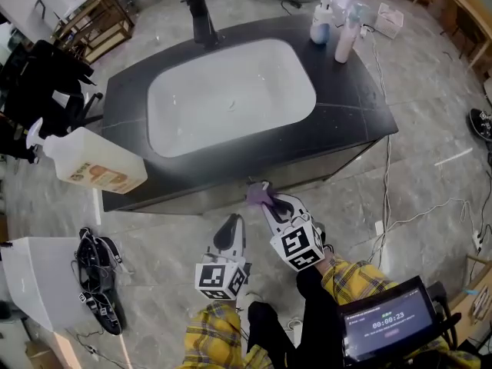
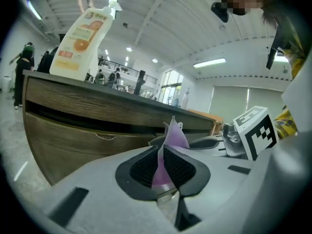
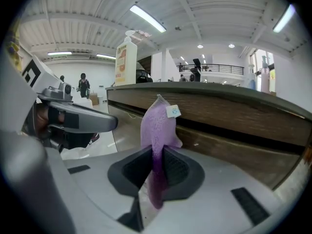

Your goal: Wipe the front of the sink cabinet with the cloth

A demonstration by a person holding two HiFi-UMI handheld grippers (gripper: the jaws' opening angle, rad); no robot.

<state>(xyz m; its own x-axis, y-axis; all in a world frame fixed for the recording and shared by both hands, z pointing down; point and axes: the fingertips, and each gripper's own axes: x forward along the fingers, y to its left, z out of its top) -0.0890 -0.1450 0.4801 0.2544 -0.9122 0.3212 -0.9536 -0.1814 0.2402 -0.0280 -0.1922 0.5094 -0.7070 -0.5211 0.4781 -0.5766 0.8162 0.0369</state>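
Between the fingers (image 3: 178, 167) of the right gripper (image 3: 157, 150), pinched the purple cloth (image 3: 158, 123) tight, its tagged end standing up past the tips. Held the cloth just before the cabinet (image 3: 234, 116), near the middle of the wooden front and under the dark top; contact with the wood not clear. Held the left gripper (image 2: 162, 147) beside the right one, a little farther back from the cabinet, fingers (image 2: 187, 167) slightly apart with only a slit between the pads, nothing gripped, the cloth showing through the slit. Noted on the cabinet a big bottle (image 1: 96, 164) at the left front corner, a white sink (image 1: 231, 94) in the middle, small bottles (image 1: 338, 25) at the far right corner.
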